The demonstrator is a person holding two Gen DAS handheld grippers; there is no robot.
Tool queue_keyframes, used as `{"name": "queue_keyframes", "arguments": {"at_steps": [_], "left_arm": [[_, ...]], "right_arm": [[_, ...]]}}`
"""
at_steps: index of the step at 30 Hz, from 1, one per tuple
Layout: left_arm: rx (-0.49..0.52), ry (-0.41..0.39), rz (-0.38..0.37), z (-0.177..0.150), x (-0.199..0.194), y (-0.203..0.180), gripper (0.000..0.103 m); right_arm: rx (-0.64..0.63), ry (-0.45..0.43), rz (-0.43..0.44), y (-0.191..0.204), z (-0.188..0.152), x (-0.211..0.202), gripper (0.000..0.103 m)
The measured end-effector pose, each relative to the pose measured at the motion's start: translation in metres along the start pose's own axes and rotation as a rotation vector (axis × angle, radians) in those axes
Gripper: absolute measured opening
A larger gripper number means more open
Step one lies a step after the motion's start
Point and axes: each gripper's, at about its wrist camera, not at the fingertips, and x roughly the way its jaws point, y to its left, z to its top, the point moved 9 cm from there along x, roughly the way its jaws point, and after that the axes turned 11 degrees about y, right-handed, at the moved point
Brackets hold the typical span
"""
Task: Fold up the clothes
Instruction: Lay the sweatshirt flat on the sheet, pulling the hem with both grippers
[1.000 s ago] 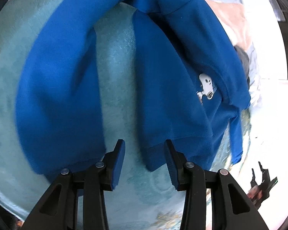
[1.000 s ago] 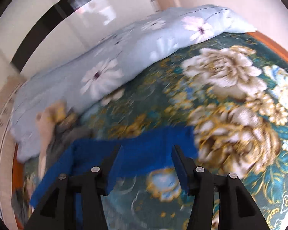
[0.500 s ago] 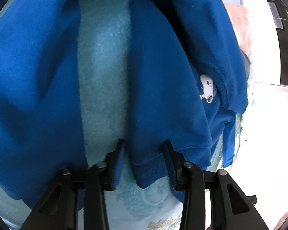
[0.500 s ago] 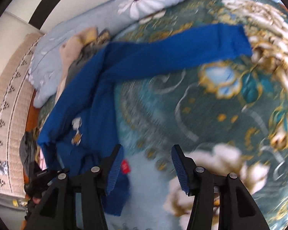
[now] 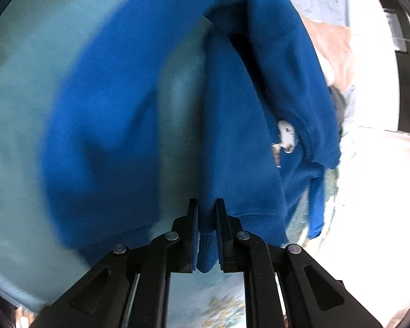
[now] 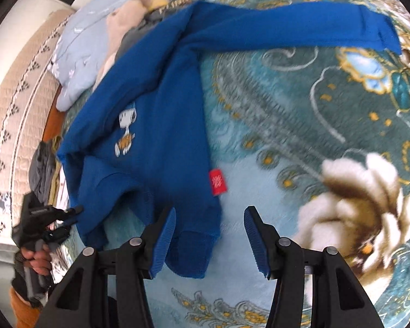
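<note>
A blue sweatshirt [image 6: 161,125] with a white cartoon dog print [image 6: 125,134] and a red tag [image 6: 218,182] lies spread on a teal floral blanket [image 6: 300,125]. One sleeve [image 6: 300,27] stretches to the far right. My left gripper [image 5: 206,218] is shut on the ribbed hem [image 5: 206,254] of the sweatshirt [image 5: 232,136]. My right gripper [image 6: 209,235] is open, with a ribbed corner of the sweatshirt [image 6: 191,257] lying between its fingers. The left gripper also shows in the right wrist view [image 6: 65,217] at the sweatshirt's left edge.
A pile of other clothes [image 6: 134,24] lies at the far side beside a light blue floral quilt [image 6: 82,41]. A beige knitted headboard cover [image 6: 13,95] runs along the left. The blanket's light blue border [image 5: 19,164] shows under the sweatshirt.
My left gripper closed on the sweatshirt hem. My right gripper swung down and left over the sweatshirt's lower corner and stayed open.
</note>
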Motion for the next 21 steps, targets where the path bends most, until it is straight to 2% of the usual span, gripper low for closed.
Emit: {"name": "queue_keyframes", "arguments": {"at_steps": [3, 7, 11, 14, 17, 19, 21], "left_arm": [[0.058, -0.027, 0.132, 0.012, -0.021, -0.001, 0.011], [0.149, -0.012, 0.325, 0.007, -0.039, 0.010, 0.011], [0.167, 0.041, 0.381, 0.000, -0.030, 0.023, 0.011], [0.166, 0.066, 0.392, -0.004, -0.024, 0.030, 0.011], [0.181, 0.084, 0.409, -0.008, -0.023, 0.032, 0.011], [0.213, 0.093, 0.429, -0.012, -0.025, 0.029, 0.011], [0.249, 0.100, 0.445, -0.017, -0.028, 0.027, 0.011]], "right_arm": [[0.008, 0.024, 0.004, 0.001, -0.004, 0.012, 0.056], [0.054, 0.061, 0.016, -0.002, -0.011, 0.031, 0.056], [0.089, 0.052, 0.012, -0.004, -0.014, 0.039, 0.057], [0.120, 0.043, 0.025, -0.002, -0.016, 0.039, 0.057], [0.107, 0.077, 0.045, 0.009, -0.019, 0.043, 0.042], [0.094, 0.075, 0.019, 0.012, -0.020, 0.040, 0.019], [0.074, 0.057, 0.035, 0.018, -0.020, 0.027, 0.013]]}}
